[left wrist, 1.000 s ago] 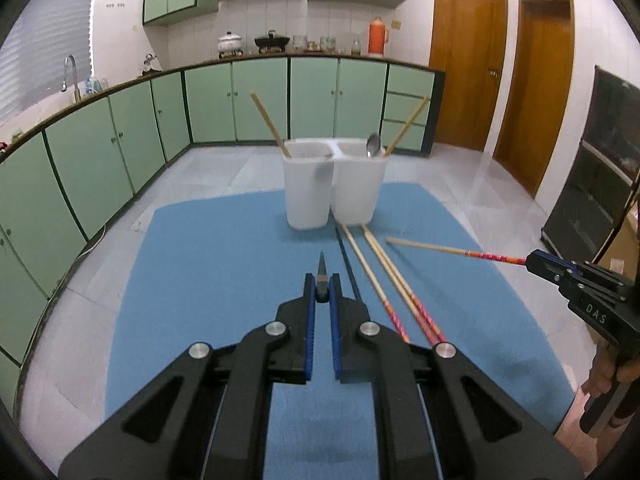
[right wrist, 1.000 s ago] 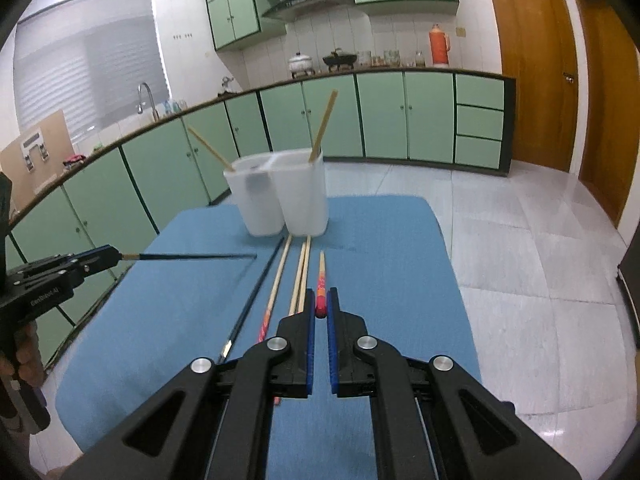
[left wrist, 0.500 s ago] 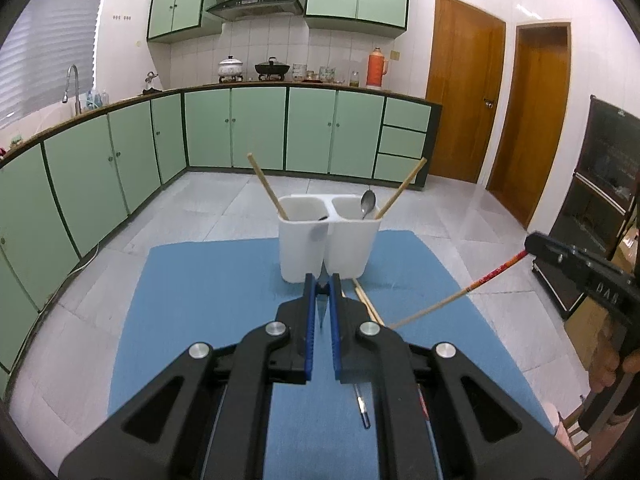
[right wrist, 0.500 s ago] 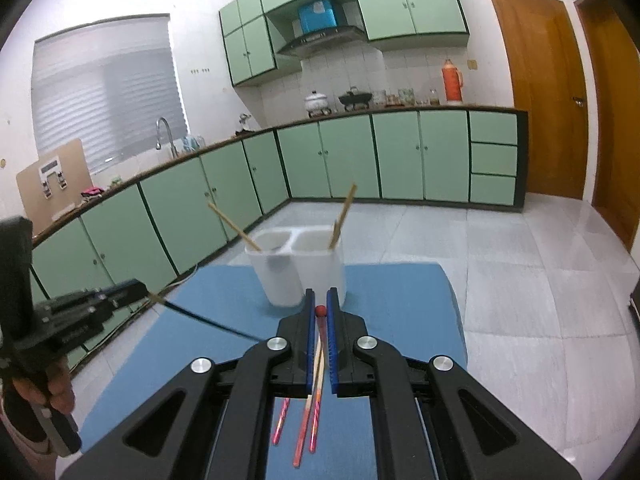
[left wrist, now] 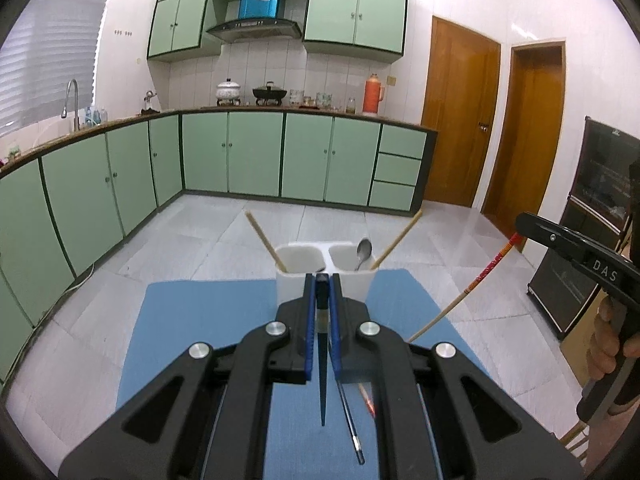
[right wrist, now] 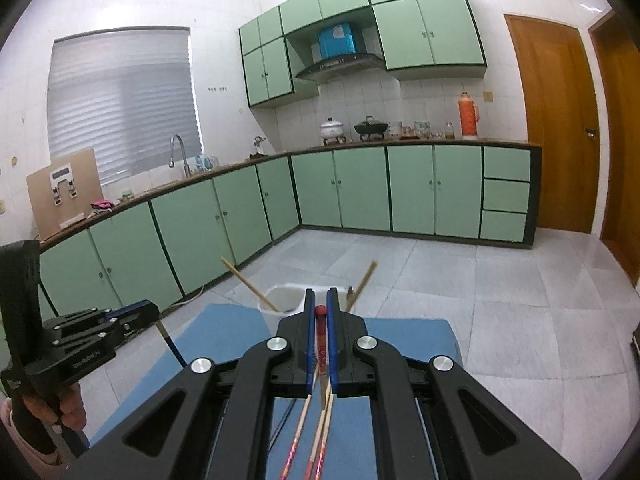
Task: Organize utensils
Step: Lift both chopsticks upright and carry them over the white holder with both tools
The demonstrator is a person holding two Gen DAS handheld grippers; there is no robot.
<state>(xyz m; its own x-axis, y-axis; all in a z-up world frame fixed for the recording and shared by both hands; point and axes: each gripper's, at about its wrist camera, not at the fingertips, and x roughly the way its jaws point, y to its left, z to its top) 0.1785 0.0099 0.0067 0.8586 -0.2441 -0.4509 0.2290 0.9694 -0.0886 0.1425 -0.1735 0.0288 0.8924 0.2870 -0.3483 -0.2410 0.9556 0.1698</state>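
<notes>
My left gripper (left wrist: pixel 322 280) is shut on a black chopstick (left wrist: pixel 322 380) that hangs point down above the blue mat (left wrist: pixel 200 320). My right gripper (right wrist: pixel 320 300) is shut on a red-ended wooden chopstick (right wrist: pixel 321 344), also hanging down; it shows in the left wrist view (left wrist: pixel 460 300) too. The white two-compartment holder (left wrist: pixel 296 256) stands at the mat's far end, holding two wooden chopsticks (left wrist: pixel 262 238) and a spoon (left wrist: pixel 363 251). Both grippers are raised just in front of it. A black chopstick (left wrist: pixel 350 424) and several red-ended ones (right wrist: pixel 298 440) lie on the mat.
The mat lies on a tiled floor. Green cabinets (left wrist: pixel 240 156) run along the back and left. Wooden doors (left wrist: pixel 460 120) stand at the right, and a dark appliance (left wrist: pixel 576 240) stands at far right.
Both grippers have risen and tilted up, lifting their chopsticks off the mat so each now hangs tip down. Both have come closer to the holder.
</notes>
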